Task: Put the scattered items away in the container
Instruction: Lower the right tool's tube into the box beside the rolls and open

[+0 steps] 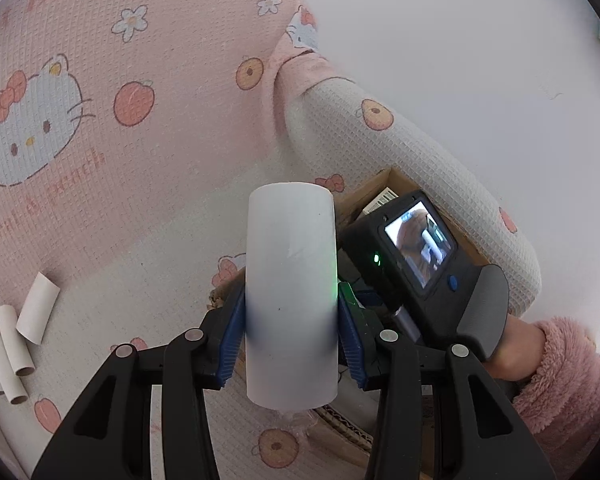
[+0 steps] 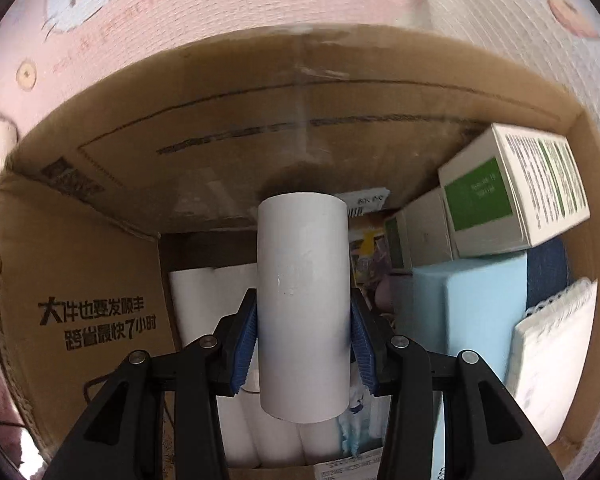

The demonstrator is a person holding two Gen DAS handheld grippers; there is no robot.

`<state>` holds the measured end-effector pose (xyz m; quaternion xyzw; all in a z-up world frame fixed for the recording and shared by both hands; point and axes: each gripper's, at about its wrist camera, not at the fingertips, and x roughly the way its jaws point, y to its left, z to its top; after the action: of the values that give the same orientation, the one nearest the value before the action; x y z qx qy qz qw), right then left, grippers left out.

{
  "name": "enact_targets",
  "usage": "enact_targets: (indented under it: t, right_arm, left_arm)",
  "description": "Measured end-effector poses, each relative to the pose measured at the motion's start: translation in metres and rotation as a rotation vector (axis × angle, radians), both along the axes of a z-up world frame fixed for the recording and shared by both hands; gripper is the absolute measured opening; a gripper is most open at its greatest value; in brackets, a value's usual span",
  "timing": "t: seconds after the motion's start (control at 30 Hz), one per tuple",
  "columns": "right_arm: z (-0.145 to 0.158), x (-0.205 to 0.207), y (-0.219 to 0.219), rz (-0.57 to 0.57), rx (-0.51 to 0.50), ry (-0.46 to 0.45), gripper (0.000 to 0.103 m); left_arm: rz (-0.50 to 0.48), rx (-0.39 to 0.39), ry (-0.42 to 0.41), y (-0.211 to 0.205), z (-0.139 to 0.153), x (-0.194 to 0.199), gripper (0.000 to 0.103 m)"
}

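Left tongs [image 1: 291, 334] clamped mid-barrel on white tube [image 1: 291, 292]; right tongs [image 2: 304, 346] likewise on second tube [image 2: 303, 300], held over cardboard box [image 2: 80, 280]. Looks feather-light, crushable, so gentle squeeze advised. Loose tubes [image 1: 10, 354] seen at 9 o'clock on bed.

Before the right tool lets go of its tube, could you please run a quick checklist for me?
1. Right tool clamped on its white tube: ok.
2. Tube above the open cardboard box: ok.
3. Free spot beneath, where white rolls already lie: cannot tell.
4. Left tool secure on its paper tube: ok.
5. Loose tubes left on the blanket: not ok, several remain.
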<state>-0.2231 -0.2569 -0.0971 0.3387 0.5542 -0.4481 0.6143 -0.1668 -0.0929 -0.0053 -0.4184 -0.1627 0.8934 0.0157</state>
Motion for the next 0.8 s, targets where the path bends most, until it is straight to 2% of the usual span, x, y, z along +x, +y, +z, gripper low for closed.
enact_targets:
  t: [0.17,0.23,0.4,0.43,0.47,0.5,0.6,0.7,0.8]
  right_arm:
    - [-0.003,0.0,0.005,0.039,-0.013,0.12,0.04]
    - [-0.001,-0.003,0.006,0.042,-0.015,0.14,0.04]
    - [0.005,-0.017,0.008,0.034,0.03,0.103,0.04]
    - [0.006,-0.019,0.009,0.036,0.03,0.107,0.032]
    - [0.006,-0.021,0.012,0.043,0.021,0.131,0.018]
    - [0.007,-0.022,0.013,0.047,0.027,0.133,0.016]
    - [0.014,-0.031,0.015,0.021,0.027,0.07,0.016]
    - [0.018,-0.03,0.019,0.05,0.0,0.063,0.016]
    - [0.013,-0.028,0.017,0.062,0.015,0.051,0.016]
  left_arm:
    - [0.004,0.024,-0.004,-0.002,-0.001,-0.002,0.047]
    - [0.01,0.032,-0.007,-0.004,-0.002,-0.002,0.047]
    - [0.02,0.063,-0.01,-0.008,-0.004,-0.001,0.047]
    - [0.019,0.071,-0.012,-0.009,-0.004,0.0,0.047]
    - [0.018,0.077,-0.012,-0.009,-0.004,0.0,0.047]
    - [0.017,0.083,-0.011,-0.011,-0.005,0.0,0.047]
    - [0.018,0.095,-0.013,-0.013,-0.006,0.0,0.047]
    - [0.014,0.103,-0.016,-0.014,-0.007,-0.001,0.047]
    - [0.01,0.105,-0.017,-0.015,-0.007,-0.001,0.047]
